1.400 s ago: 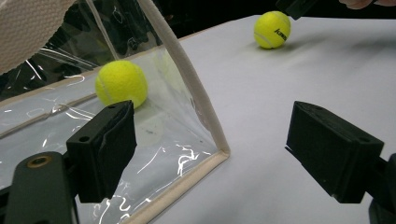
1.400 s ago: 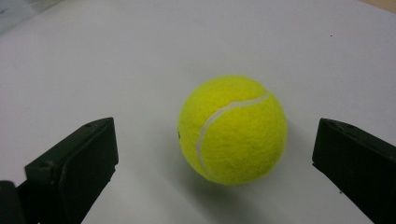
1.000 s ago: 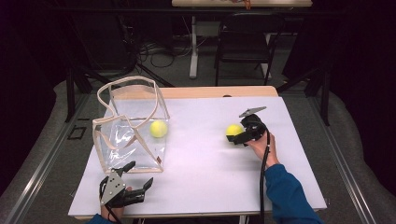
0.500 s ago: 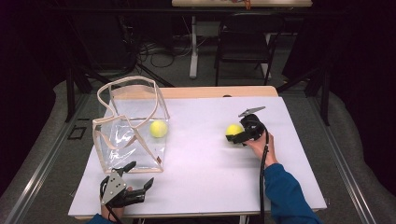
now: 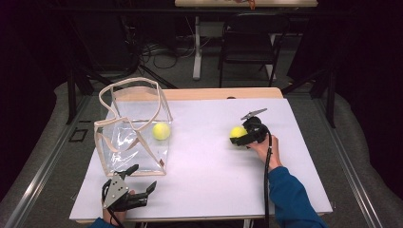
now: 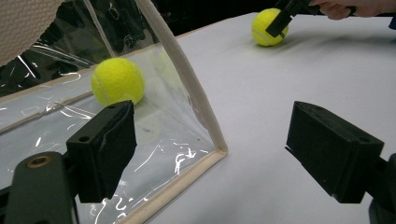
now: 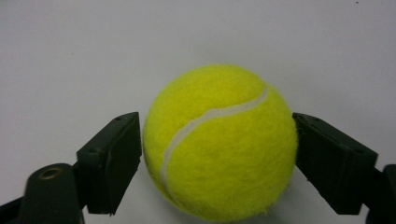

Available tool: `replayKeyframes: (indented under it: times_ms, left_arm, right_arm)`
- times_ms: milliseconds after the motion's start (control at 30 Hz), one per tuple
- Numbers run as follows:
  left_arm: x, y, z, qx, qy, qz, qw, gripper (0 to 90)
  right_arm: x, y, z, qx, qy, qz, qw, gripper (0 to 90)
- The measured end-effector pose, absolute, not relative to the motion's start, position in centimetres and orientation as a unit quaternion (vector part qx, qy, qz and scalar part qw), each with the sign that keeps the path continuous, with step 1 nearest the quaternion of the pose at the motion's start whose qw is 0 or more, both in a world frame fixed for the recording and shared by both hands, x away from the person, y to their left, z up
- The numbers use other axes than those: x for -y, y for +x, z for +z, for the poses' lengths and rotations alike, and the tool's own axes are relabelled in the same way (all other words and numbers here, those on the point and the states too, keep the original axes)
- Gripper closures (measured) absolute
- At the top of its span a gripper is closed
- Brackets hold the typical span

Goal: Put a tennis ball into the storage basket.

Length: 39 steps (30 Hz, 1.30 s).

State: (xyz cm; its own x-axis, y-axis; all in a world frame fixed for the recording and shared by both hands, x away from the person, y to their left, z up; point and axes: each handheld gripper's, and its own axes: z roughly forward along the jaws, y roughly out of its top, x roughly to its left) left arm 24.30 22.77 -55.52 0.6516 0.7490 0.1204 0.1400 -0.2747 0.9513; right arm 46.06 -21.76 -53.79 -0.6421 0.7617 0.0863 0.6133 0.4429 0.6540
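Note:
A yellow tennis ball [image 7: 219, 140] lies on the white table at the right [image 5: 236, 132]. My right gripper [image 7: 217, 154] lies level around it [image 5: 240, 137]. Its jaws have just been closing, and both pads now touch the ball's sides. A second tennis ball [image 5: 161, 131] shows through the clear wall of a transparent bag [image 5: 128, 137] with beige trim; it appears to be inside [image 6: 117, 80]. My left gripper [image 5: 144, 175] rests open near the table's front left, its jaws either side of the bag's bottom corner [image 6: 219, 150] without touching it.
The bag's beige handles [image 5: 130, 88] stand up at the back left. A cable [image 5: 267, 161] trails from the right gripper along the blue sleeve. A dark chair [image 5: 249, 42] and cables on the floor lie beyond the table's far wooden edge [image 5: 223, 93].
The right gripper's jaws look narrower around the ball than before. Both hands, the bag and the second ball stay where they were.

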Motion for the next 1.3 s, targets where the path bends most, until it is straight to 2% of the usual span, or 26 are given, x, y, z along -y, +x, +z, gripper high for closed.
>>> replayKeyframes:
  times_ms: [200, 1300]
  left_arm:
    - [-22.8, 24.3, -55.5, -0.3, 0.743, 0.292, 0.523, 15.7]
    - [-22.8, 24.2, -55.5, -0.3, 0.742, 0.291, 0.523, 15.7]
  right_arm:
    - [21.7, 46.1, -53.8, -0.841, 0.409, 0.336, 0.111, 24.9]
    - [21.1, 44.0, -51.1, -0.837, 0.376, 0.372, 0.139, 26.0]
